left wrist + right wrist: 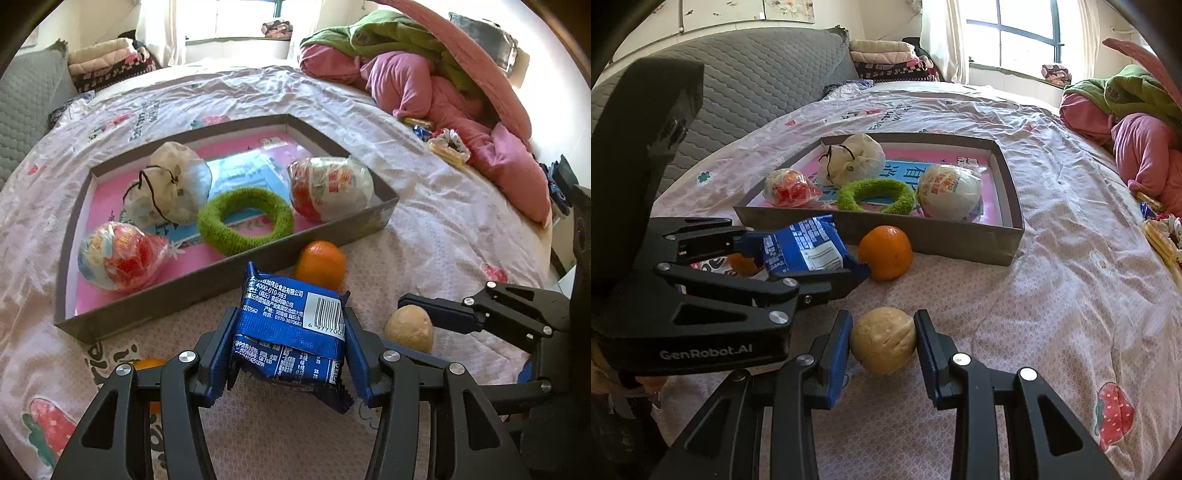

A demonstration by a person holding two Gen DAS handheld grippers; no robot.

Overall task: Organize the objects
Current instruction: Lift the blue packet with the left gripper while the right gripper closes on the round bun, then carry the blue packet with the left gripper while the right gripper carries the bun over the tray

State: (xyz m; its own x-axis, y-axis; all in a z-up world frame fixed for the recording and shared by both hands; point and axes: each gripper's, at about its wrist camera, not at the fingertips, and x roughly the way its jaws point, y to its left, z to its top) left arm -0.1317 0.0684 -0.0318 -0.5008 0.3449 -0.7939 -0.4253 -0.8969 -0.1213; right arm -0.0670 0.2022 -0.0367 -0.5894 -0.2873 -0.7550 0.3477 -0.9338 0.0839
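Downward-tilted, the left gripper (290,345) clamps a blue snack packet (291,325), long axis running up-frame. At lower centre the right gripper (882,341) pinches a tan ball (882,339).

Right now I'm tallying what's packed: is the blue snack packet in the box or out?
Out. The blue snack packet sits clamped in the left tongs before the box.

You face a bed covered by a pale pink quilted bedspread (1052,229) printed with strawberries. A grey quilted headboard cushion (757,74) fills the upper left of the right view. A bright paned window (1015,37) with white curtains sits upper right. Crumpled pink and green bedding (424,74) is heaped at the upper right of the left view. Folded blankets (107,62) are stacked upper left.
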